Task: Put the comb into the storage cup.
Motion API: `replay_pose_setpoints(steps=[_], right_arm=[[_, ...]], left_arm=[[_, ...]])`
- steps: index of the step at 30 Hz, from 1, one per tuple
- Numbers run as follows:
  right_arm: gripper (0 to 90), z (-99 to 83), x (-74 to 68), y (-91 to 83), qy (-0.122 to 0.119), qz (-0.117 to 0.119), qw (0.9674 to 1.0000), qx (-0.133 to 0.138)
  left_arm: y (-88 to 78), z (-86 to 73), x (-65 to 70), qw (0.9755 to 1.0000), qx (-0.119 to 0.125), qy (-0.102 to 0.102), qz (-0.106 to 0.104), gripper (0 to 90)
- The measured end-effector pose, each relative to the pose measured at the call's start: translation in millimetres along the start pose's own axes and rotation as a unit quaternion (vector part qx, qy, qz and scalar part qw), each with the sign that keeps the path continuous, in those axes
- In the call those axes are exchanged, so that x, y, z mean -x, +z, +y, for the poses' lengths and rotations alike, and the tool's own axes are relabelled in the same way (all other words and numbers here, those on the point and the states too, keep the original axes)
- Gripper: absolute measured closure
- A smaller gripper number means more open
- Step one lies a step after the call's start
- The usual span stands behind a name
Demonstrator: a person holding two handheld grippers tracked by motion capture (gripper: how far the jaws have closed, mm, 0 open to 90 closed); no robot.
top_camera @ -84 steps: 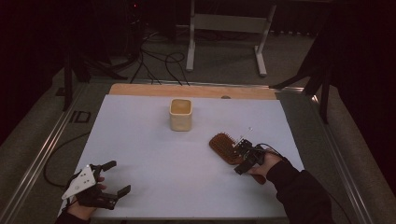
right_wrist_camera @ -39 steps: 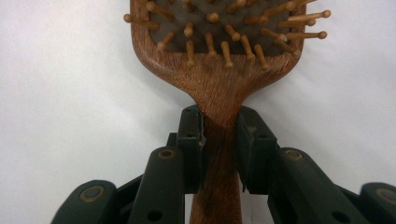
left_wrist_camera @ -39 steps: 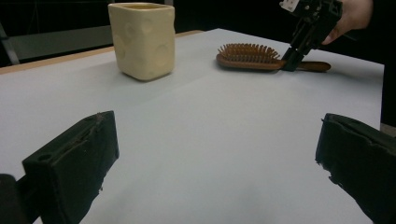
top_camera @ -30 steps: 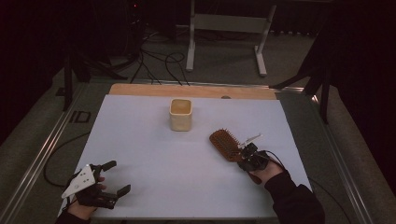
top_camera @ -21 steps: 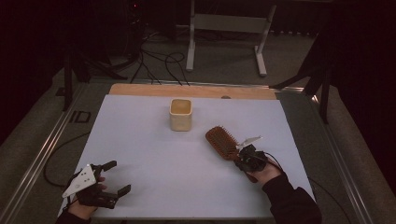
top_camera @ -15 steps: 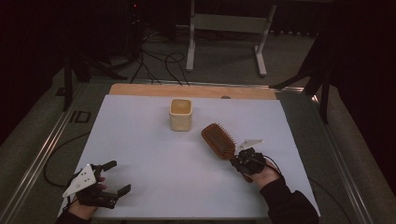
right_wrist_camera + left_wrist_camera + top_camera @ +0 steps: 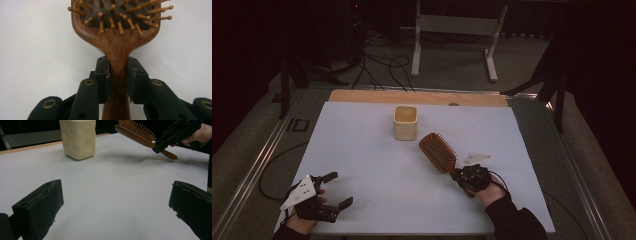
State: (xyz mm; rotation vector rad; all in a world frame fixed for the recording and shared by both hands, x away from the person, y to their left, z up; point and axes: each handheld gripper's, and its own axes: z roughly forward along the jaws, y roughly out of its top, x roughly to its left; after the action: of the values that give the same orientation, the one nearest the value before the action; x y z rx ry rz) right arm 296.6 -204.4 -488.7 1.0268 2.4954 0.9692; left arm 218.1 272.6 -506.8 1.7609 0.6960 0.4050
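Note:
A wooden hairbrush (image 7: 438, 151) with peg bristles facing up hangs above the white table, held by its handle (image 7: 117, 72). My right gripper (image 7: 460, 176) is shut on that handle, its two black pads pressing both sides (image 7: 117, 80). In the left gripper view the hairbrush (image 7: 136, 133) is lifted off the table, casting a shadow. A cream square cup (image 7: 405, 121) stands upright at the table's middle back, just left of the brush head. My left gripper (image 7: 339, 190) rests at the front left corner, jaws wide open with nothing between them (image 7: 115, 205).
A white sheet (image 7: 377, 170) covers the table, with a wooden strip (image 7: 362, 96) along the far edge. Metal rails run down both sides. Cables and a stand's legs lie on the floor beyond.
The right gripper has carried the hairbrush left and a little up, bringing the brush head closer to the cream cup. The left gripper has stayed put.

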Motion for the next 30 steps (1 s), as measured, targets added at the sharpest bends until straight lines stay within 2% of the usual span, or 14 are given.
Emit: replay_pose_setpoints(steps=[5, 8, 11, 18, 21, 23, 25, 26, 27, 29, 30], right_arm=[[73.4, 1.5, -6.9, -5.0, -0.009, -0.014, 0.9991, 0.040], [73.4, 3.0, -10.9, -8.4, -0.015, -0.030, 0.9980, 0.053], [73.4, 3.5, -13.5, -11.1, -0.012, -0.034, 0.9968, 0.071], [73.4, 2.7, -16.2, -10.0, -0.008, -0.026, 0.9970, 0.073], [73.4, 3.0, -18.1, -11.5, -0.012, -0.032, 0.9962, 0.080], [73.4, 3.5, -19.3, -13.7, -0.011, -0.038, 0.9954, 0.088], [73.4, 4.3, -18.3, -16.1, -0.009, -0.033, 0.9950, 0.093], [73.4, 4.2, -19.1, -16.9, -0.009, -0.039, 0.9943, 0.099], [73.4, 4.9, -18.5, -18.0, -0.007, -0.035, 0.9944, 0.099], [73.4, 5.0, -19.1, -19.8, -0.009, -0.043, 0.9934, 0.106], [73.4, 5.6, -18.4, -20.4, -0.006, -0.037, 0.9938, 0.105]], left_arm=[[1.8, 2.0, 1.8, 1.0000, 0.001, -0.006, -0.003, 0.2], [3.7, 3.1, 3.4, 0.9999, -0.001, -0.009, -0.007, 0.2], [6.0, 5.0, 5.5, 0.9999, -0.005, -0.011, -0.012, 0.2], [12.2, 16.6, 6.1, 0.9992, 0.000, -0.035, -0.018, 0.2], [16.9, 24.8, 7.7, 0.9991, -0.006, -0.038, -0.019, 0.2], [20.5, 31.4, 8.8, 0.9992, -0.014, -0.031, -0.020, 0.2], [25.0, 38.5, 10.0, 0.9993, -0.019, -0.028, -0.018, 0.2], [27.6, 42.0, 10.1, 0.9993, -0.023, -0.026, -0.017, 0.2], [29.6, 44.5, 10.0, 0.9992, -0.026, -0.027, -0.018, 0.2], [35.8, 51.9, 9.2, 0.9988, -0.032, -0.032, -0.019, 0.2], [38.5, 55.1, 8.9, 0.9985, -0.034, -0.038, -0.020, 0.2]])
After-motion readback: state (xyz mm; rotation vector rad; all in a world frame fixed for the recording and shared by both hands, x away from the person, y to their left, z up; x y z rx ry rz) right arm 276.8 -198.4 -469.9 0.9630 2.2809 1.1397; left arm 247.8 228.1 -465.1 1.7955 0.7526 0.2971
